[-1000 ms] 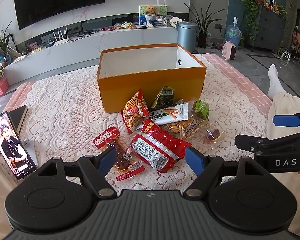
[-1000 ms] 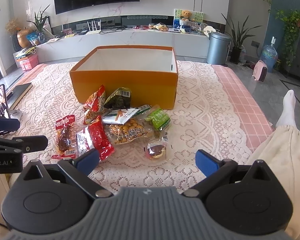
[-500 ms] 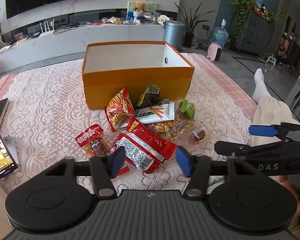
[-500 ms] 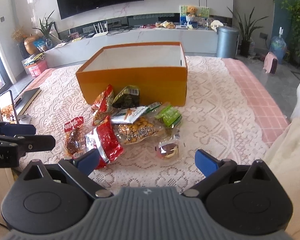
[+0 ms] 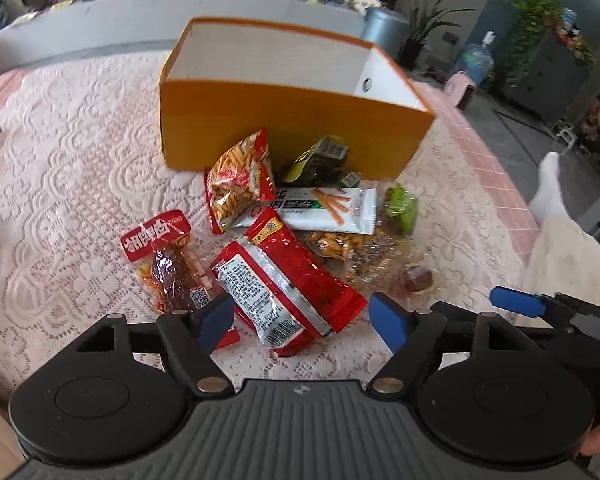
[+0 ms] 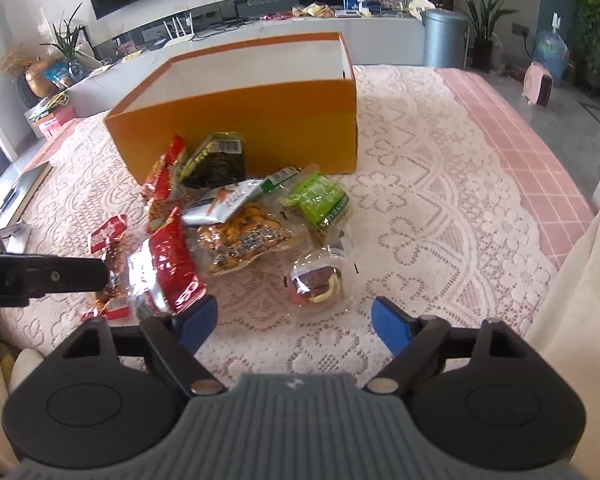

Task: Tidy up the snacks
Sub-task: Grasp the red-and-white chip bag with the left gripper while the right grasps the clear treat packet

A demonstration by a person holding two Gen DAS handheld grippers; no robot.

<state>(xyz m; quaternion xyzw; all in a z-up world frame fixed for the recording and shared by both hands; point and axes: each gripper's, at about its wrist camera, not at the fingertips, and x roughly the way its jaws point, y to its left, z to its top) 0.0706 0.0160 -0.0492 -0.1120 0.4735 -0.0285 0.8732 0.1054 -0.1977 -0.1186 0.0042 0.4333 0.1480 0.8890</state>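
Snacks lie in a loose heap on the lace cloth covering the desk, directly in front of the near wall of an open orange box; the box interior is white and nothing shows inside it. Left claw hangs tilted down over the near edge of the heap, jaws wide, having just been opening again after a brief narrowing; the large red packet lies on the cloth below and between the blue pads, which do not press on it. Just left of that packet: a clear pouch with a red header and dark meat inside. Behind it, leaning toward the box: a red bag of orange sticks and a dark green-and-yellow packet. A white packet printed with orange sticks lies across the middle, a small green packet beside it, and a clear bag of nuts under both. Right claw hovers over the right side of the heap, jaws fairly wide but just been closing somewhat, nothing gripped; a small clear-wrapped brown sweet sits on the cloth just ahead of its pads. One arm of the left claw crosses the left edge of the right wrist view. A person's pale trouser leg and white sock rest beside the desk on the right.
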